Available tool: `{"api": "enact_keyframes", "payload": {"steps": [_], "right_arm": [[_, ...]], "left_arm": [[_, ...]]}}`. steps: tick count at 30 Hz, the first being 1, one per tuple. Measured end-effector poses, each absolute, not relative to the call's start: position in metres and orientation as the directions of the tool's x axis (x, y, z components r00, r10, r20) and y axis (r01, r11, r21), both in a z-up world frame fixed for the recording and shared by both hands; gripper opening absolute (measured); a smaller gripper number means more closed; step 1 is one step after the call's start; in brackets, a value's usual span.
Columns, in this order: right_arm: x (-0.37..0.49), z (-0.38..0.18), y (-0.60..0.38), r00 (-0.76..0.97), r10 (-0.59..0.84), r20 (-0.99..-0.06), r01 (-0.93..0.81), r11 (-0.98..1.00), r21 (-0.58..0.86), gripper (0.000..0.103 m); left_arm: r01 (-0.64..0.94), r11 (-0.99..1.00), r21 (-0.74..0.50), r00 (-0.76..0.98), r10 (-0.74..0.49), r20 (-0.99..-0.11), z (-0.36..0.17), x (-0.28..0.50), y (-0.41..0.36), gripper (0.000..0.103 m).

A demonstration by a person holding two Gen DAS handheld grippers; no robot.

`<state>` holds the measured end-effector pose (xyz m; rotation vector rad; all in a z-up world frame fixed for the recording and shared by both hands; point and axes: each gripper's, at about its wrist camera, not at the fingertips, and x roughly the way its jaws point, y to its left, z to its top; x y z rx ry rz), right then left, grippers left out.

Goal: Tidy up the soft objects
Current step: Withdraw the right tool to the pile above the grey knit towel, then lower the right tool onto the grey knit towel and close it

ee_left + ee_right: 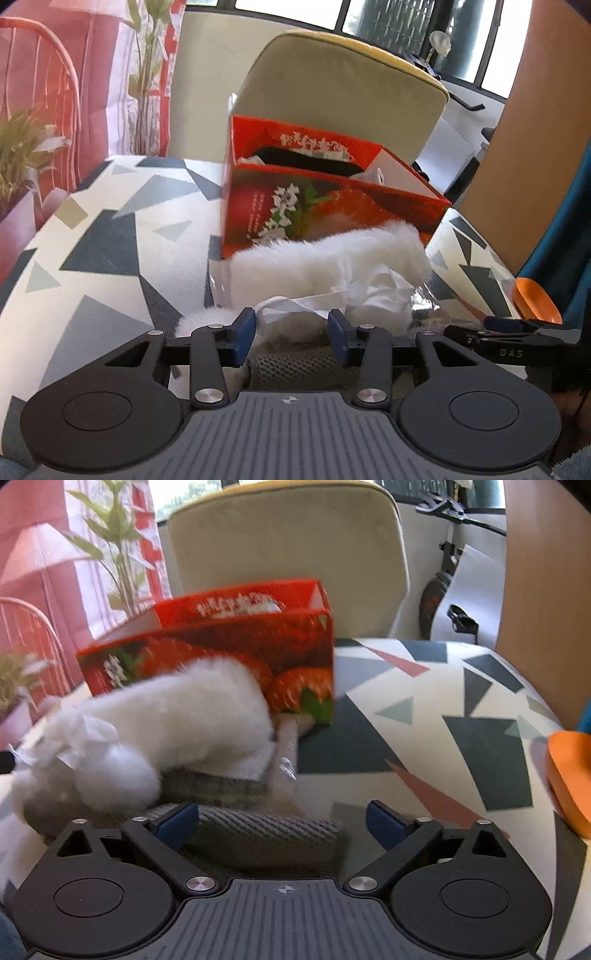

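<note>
1. Left of the red box [332,192], on the patterned table [110,229], nothing lies; the white fluffy item [332,258] rests against the box's front, likely staged for packing
2. The left gripper [291,332] has its jaws half-closed around thin white ribbon; whether the pads press on it cannot be told
3. Nearer than the box, the grey knitted piece [258,834] lies under the fluff, the right gripper [282,823] with jaws wide, released, straddling its edge
4. The left view alone shows a dark item inside the box; the right view shows its strawberry-printed side and an orange object [569,775] to its right
</note>
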<state>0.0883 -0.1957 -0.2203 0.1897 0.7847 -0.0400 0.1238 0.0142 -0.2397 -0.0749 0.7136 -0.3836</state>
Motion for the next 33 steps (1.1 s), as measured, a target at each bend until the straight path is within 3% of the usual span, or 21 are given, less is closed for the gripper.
{"api": "enact_keyframes", "payload": {"steps": [12, 21, 33], "right_arm": [[0.089, -0.246, -0.204, 0.651, 0.061, -0.756, 0.131, 0.973, 0.190, 0.083], [0.090, -0.249, -0.201, 0.643, 0.084, -0.761, 0.108, 0.974, 0.199, 0.073], [0.090, -0.248, -0.198, 0.639, 0.089, -0.764, 0.091, 0.978, 0.190, 0.069]], "left_arm": [[0.276, 0.933, -0.232, 0.672, -0.360, -0.647, -0.242, 0.121, 0.029, 0.044], [0.360, 0.885, -0.295, 0.613, -0.463, -0.640, -0.245, 0.120, 0.018, 0.044], [0.288, 0.926, -0.243, 0.581, -0.371, -0.725, -0.284, 0.153, 0.019, 0.045]]}}
